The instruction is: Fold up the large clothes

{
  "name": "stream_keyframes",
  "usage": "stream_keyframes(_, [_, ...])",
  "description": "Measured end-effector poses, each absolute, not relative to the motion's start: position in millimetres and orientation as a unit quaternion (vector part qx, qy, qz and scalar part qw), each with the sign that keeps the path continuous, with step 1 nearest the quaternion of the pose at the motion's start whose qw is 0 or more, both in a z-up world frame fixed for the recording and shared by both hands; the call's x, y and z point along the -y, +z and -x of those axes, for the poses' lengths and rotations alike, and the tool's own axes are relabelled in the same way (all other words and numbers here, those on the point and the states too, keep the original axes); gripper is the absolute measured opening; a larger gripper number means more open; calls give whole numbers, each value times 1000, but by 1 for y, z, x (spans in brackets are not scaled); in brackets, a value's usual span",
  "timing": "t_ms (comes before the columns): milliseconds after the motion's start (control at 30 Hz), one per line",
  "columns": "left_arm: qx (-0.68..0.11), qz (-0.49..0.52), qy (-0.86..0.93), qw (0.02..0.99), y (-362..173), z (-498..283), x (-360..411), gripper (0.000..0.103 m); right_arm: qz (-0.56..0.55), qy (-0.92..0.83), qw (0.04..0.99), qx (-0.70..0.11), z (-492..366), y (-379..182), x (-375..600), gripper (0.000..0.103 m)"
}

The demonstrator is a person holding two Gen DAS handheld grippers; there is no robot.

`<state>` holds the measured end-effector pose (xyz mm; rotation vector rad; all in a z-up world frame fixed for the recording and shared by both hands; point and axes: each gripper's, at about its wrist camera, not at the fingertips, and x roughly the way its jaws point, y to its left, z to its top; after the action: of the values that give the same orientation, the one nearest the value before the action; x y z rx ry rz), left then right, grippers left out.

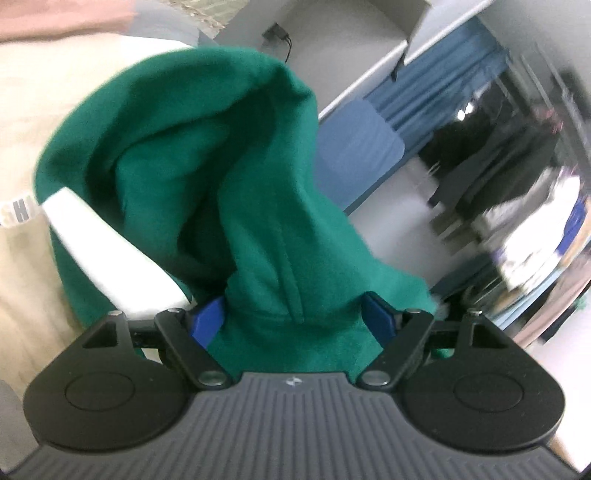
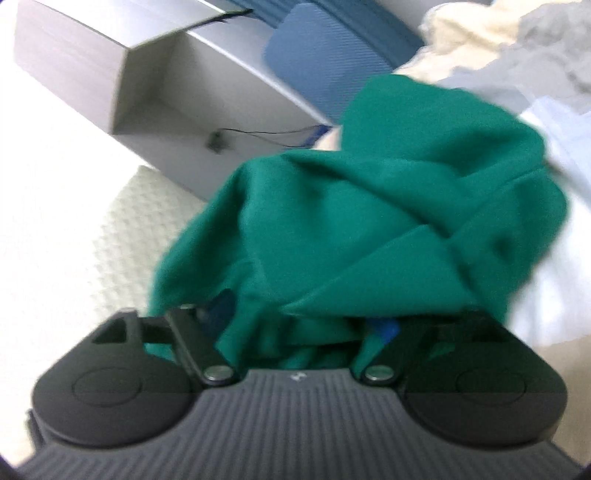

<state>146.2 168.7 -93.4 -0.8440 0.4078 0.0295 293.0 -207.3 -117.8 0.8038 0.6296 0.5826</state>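
Nearest the lens in the left wrist view, the left claw (image 1: 293,314) fills the lower frame, its blue-padded fingers (image 1: 207,320) clamped on a bunched hem of the green garment (image 1: 207,155). The cloth rises from the jaws and balloons toward the upper left, lifted clear of the cream bedding (image 1: 33,122) behind it. A white strip (image 1: 110,251) on the garment runs diagonally at lower left.

In the right wrist view the right claw (image 2: 299,328) is likewise closed on green fabric, which spills over both fingers and piles toward the upper right of the frame; blur hides the exact pinch.

Judging from this, the step in hand is lifting and spreading the garment before a fold. Done well, both claws would hold firm, pull apart evenly until the cloth hangs flat, then lower it squarely onto the bedding.

Around it: a grey wall with a plugged charger (image 1: 277,35) at upper centre, a blue cushion (image 1: 354,147) to the right, dark blurred furniture at far right. In the right view a heap of pale laundry (image 2: 517,40) sits at upper right and could crowd the laying-down spot.
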Motion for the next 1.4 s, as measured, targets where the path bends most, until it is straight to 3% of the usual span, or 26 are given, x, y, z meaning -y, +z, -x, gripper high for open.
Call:
stream_keyframes(167, [-160, 437, 12, 885, -91, -133, -188, 84, -340, 268, 842, -320, -307, -115, 188, 88])
stream_keyframes(333, [-162, 448, 14, 879, -93, -139, -198, 85, -393, 253, 824, -321, -336, -126, 176, 91])
stream_keyframes(733, [-165, 488, 4, 857, -108, -175, -203, 86, -442, 416, 765, -215, -346, -97, 185, 92])
stream_keyframes(900, [-169, 494, -10, 853, -109, -191, -206, 84, -399, 370, 795, -269, -356, -102, 171, 90])
stream_keyframes(933, [-171, 488, -9, 856, -108, -194, -206, 77, -384, 344, 806, -292, -358, -106, 165, 90])
stream_keyframes(1000, [-192, 464, -1, 865, -105, -204, -202, 46, -345, 321, 824, -315, -359, -113, 153, 90])
stream_keyframes(1033, [-204, 449, 5, 870, -105, -207, -201, 37, -323, 321, 833, -313, -358, -114, 146, 90])
stream_keyframes(1067, [-213, 437, 7, 874, -104, -210, -199, 22, -307, 321, 841, -309, -358, -114, 140, 90])
stream_keyframes(1100, [-214, 428, 3, 878, -104, -211, -197, 14, -297, 323, 845, -306, -358, -113, 136, 84])
stream_keyframes(1167, [-193, 421, -13, 886, -97, -208, -195, 9, -292, 324, 847, -305, -364, -109, 134, 66])
stream_keyframes(1233, [-160, 415, -46, 895, -83, -201, -194, 6, -292, 332, 849, -289, -364, -100, 140, 39])
stream_keyframes(1300, [-131, 406, -78, 901, -66, -192, -191, 5, -285, 346, 853, -268, -358, -92, 150, 26])
stream_keyframes(1400, [-71, 388, -134, 909, -35, -166, -187, 5, -298, 376, 845, -236, -342, -68, 167, 22])
